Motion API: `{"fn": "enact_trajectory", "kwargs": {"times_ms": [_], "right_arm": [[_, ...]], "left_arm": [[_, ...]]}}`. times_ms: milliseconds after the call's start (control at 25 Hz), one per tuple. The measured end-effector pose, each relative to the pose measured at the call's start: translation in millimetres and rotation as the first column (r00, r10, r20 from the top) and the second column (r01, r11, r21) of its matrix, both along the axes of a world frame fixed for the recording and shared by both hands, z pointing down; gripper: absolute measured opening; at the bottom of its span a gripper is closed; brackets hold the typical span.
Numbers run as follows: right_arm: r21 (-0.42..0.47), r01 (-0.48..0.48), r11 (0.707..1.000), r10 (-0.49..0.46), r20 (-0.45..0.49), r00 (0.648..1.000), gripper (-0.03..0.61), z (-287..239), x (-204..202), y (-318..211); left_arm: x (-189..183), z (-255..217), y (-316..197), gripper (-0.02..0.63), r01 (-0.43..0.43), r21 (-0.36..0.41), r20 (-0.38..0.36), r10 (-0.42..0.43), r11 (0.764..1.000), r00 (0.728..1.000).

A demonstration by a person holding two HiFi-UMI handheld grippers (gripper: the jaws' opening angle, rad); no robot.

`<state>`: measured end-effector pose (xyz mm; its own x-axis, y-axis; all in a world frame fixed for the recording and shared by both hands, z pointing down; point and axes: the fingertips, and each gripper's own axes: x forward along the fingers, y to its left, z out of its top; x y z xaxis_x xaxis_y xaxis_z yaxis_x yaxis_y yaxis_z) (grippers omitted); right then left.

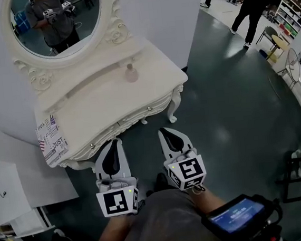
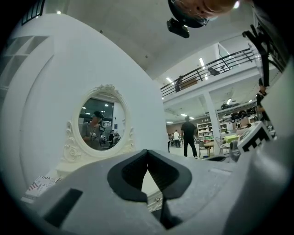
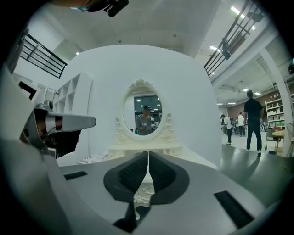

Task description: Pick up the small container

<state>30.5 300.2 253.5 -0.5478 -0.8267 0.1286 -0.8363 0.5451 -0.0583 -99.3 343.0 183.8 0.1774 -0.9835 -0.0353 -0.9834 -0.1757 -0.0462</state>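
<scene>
container (image 1: 131, 73): small, pinkish, upright, far right on desk (image 1: 101, 103), below mirror (image 1: 56, 20) | left gripper (image 1: 112, 143): clenched, empty | right gripper (image 1: 165, 130): clenched, empty; both near, well apart from container | handling: likely light, rigid, smooth, easily tipped; grip the wider body below the narrow top

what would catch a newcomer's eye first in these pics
The white dressing table with its carved oval mirror fills the upper left of the head view, and a small pink container stands on its top, just right of the mirror's base. Short of the table's front edge, the left gripper and right gripper point at it side by side, jaws together with nothing in them.
</scene>
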Motion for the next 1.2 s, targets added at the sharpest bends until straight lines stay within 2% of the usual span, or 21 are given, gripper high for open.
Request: {"fn": "enact_trajectory", "kwargs": {"times_ms": [640,1000,1200], "right_arm": [[-0.006,0.016,1.0,-0.016,0.026,1.0,0.015,3.4,15.8,-81.1],[-0.046,-0.012,0.999,0.012,0.018,1.0,0.015,22.2,18.9,-132.8],[-0.086,-0.028,0.996,0.029,0.009,1.0,0.015,37.6,11.8,-171.3]], "left_arm": [[22.3,-3.3,-74.2,0.014,0.009,0.012,0.018,-0.009,1.0,1.0],[21.5,15.6,-136.1,0.014,-0.027,-0.02,0.006,0.027,0.999,1.0],[10.1,31.0,-180.5,0.014,-0.03,-0.066,0.007,0.031,0.997,1.0]]}}
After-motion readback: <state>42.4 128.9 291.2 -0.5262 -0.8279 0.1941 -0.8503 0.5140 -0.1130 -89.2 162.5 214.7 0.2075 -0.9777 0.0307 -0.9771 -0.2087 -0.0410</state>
